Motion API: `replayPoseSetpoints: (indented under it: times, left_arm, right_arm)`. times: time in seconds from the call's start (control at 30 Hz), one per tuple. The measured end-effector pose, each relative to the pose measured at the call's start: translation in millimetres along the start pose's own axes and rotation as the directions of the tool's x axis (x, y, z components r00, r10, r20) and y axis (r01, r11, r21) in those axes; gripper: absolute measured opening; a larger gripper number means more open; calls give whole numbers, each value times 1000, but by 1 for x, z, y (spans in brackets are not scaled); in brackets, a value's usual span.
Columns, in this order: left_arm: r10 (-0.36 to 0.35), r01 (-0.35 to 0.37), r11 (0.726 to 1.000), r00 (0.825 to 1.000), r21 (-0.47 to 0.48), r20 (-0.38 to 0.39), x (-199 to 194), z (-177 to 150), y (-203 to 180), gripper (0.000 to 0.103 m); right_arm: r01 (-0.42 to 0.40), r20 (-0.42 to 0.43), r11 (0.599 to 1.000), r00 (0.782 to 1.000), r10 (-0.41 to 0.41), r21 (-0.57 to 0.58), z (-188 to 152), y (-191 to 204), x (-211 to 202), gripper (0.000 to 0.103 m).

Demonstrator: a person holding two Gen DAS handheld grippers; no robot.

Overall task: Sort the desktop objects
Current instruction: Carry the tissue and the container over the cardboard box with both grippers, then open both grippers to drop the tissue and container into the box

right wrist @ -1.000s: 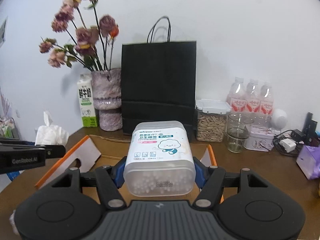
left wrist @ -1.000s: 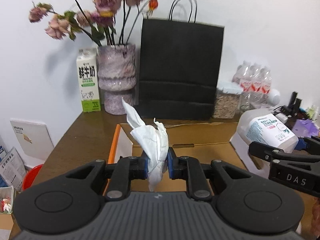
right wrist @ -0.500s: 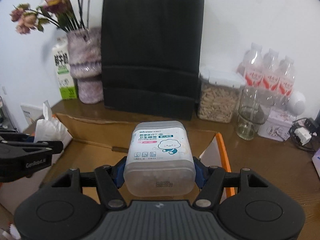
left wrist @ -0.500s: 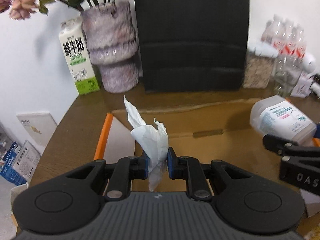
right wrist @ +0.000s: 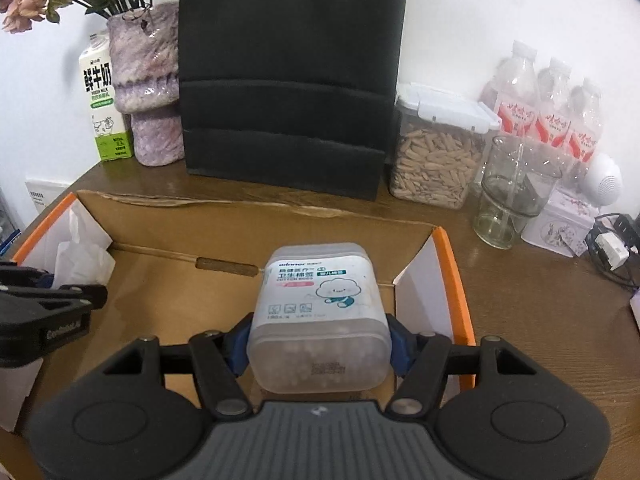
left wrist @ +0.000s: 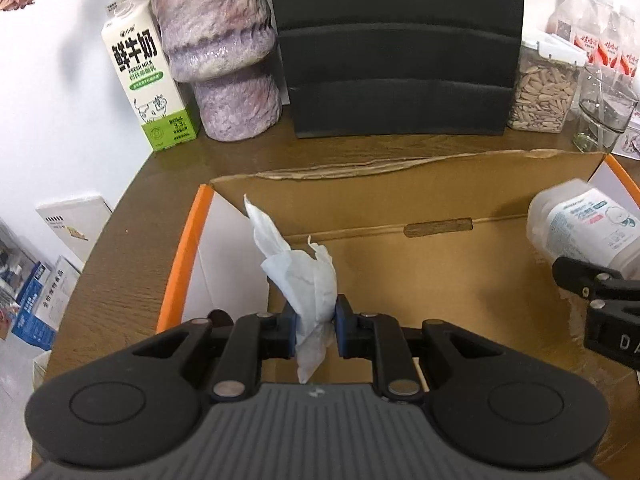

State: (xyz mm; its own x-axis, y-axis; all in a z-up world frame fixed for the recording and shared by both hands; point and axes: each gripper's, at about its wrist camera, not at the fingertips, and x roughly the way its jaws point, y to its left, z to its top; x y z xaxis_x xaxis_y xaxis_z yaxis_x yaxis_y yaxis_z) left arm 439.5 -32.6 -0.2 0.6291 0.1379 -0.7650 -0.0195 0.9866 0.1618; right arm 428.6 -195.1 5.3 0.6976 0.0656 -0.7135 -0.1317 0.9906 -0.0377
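Observation:
My left gripper [left wrist: 315, 330] is shut on a crumpled white tissue [left wrist: 298, 276] and holds it over the left part of an open cardboard box [left wrist: 400, 184] with orange-edged flaps. My right gripper [right wrist: 318, 346] is shut on a translucent cotton swab box [right wrist: 318, 312] with a white label and holds it over the right part of the same cardboard box [right wrist: 248, 208]. The swab box shows at the right of the left wrist view [left wrist: 580, 228]. The tissue shows at the left of the right wrist view [right wrist: 80, 256].
Behind the cardboard box stand a milk carton [left wrist: 148, 80], a purple vase [left wrist: 224, 52], a black paper bag [left wrist: 396, 48], a seed jar [right wrist: 436, 148], a glass [right wrist: 508, 196], water bottles [right wrist: 552, 104], a small tin [right wrist: 560, 228] and a charger with cables [right wrist: 612, 244].
Both grippers have moved forward and tilted down over the open cardboard box, still holding the tissue and the swab box. The box interior now fills more of both views.

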Motion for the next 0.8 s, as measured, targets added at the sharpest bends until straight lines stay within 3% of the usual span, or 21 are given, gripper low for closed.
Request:
replayPoseSetpoints:
  times: [0.1, 0.17, 0.27, 0.37, 0.43, 0.6, 0.8]
  left_arm:
    - [-1, 1, 1000, 1000, 5, 12, -3, 0, 0, 26]
    - [2, -2, 1000, 1000, 3, 19, -5, 0, 0, 40]
    - [-1, 1, 1000, 999, 12, 52, -12, -1, 0, 50]
    - [-10, 10, 1000, 996, 2, 93, -23, -1, 2, 77]
    - [-17, 17, 1000, 992, 1, 127, -31, -2, 3, 94]
    - [-5, 4, 1000, 983, 9, 181, -50, -6, 5, 103]
    - [1, 5, 1000, 976, -26, 219, -73, -17, 14, 103]
  right_arm:
    - [8, -5, 1000, 1000, -8, -4, 0, 1, -1, 68]
    - [8, -9, 1000, 1000, -8, 1, -1, 1, -2, 89]
    - [-10, -10, 1000, 1000, 10, 9, -2, -1, -5, 91]
    - [-23, -3, 1000, 1000, 23, 7, -3, 1, -12, 102]
    - [-19, 16, 1000, 1000, 19, -2, -4, 3, -20, 103]
    - [-4, 34, 1000, 999, 5, -27, -5, 8, -39, 103]
    - [1, 61, 999, 998, 1, -32, -10, 10, -65, 103]
